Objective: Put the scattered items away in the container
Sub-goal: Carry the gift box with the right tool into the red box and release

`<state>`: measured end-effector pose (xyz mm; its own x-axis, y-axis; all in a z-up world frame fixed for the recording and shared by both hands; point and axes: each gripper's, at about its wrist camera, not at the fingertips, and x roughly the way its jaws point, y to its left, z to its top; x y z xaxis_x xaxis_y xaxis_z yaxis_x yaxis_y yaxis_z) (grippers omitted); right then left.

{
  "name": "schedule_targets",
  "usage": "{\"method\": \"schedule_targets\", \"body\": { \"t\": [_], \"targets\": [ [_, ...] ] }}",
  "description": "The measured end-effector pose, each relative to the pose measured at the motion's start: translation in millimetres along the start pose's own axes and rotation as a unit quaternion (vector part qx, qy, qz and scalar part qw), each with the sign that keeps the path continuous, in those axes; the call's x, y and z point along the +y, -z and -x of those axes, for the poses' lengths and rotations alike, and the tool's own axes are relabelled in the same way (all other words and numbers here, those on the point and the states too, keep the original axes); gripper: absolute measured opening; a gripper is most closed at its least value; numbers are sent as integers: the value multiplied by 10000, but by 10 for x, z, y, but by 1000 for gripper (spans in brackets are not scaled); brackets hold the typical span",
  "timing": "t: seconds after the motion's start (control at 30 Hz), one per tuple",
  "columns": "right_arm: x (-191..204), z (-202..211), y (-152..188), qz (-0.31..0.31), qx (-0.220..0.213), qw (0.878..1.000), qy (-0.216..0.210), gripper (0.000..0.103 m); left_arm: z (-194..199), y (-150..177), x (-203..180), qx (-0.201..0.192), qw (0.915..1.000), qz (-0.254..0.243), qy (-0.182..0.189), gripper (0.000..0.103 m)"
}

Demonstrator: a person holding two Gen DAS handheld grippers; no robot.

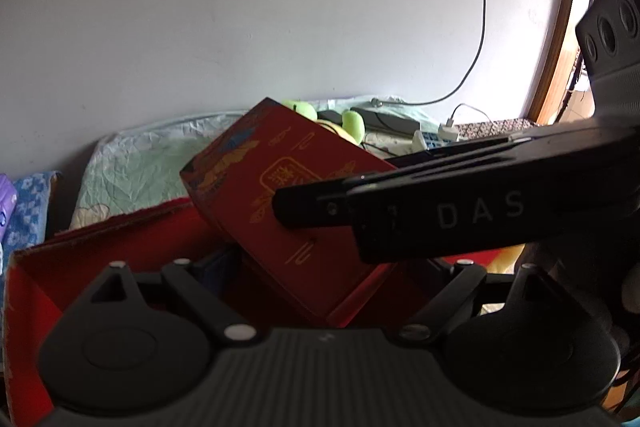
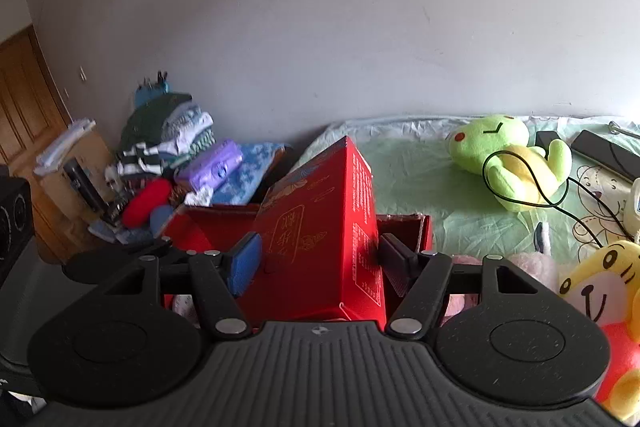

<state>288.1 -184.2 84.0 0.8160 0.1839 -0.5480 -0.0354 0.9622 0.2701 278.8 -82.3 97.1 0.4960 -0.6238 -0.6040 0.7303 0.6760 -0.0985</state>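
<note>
My right gripper (image 2: 318,261) is shut on a red gift box with gold print (image 2: 320,227), holding it tilted over the open red container (image 2: 200,227). In the left wrist view the same red box (image 1: 288,203) leans into the red container (image 1: 36,291), with the right gripper's finger (image 1: 400,211) laid across it. My left gripper's fingertips are hidden behind the red box and the container edge, low and close to the container.
The container sits on a bed with a pale green sheet (image 2: 432,187). A green plush (image 2: 508,155), a yellow plush (image 2: 608,287), a black cable (image 2: 568,203) and dark devices lie to the right. Folded clothes and a purple item (image 2: 212,167) pile at the left.
</note>
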Motion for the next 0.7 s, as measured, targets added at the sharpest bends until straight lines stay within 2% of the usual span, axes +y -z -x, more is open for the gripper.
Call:
{"method": "schedule_targets", "body": {
  "t": [0.13,0.23,0.47,0.7],
  "targets": [
    [102,-217,8,467,644,9965,251,69,-281,56,79,481,9981,-378,-46,88],
    [204,-314,11,855,1018,9903,414,69,-360,128,29,806,9957,-450,-38,88],
    [114,-429,-113,648,1912,9791,258,65,-299,199,9,1008,9914,-840,8,89],
    [144,-475,-108,638,2543,9650,89,66,-267,232,83,1110,9910,-738,112,88]
  ]
}}
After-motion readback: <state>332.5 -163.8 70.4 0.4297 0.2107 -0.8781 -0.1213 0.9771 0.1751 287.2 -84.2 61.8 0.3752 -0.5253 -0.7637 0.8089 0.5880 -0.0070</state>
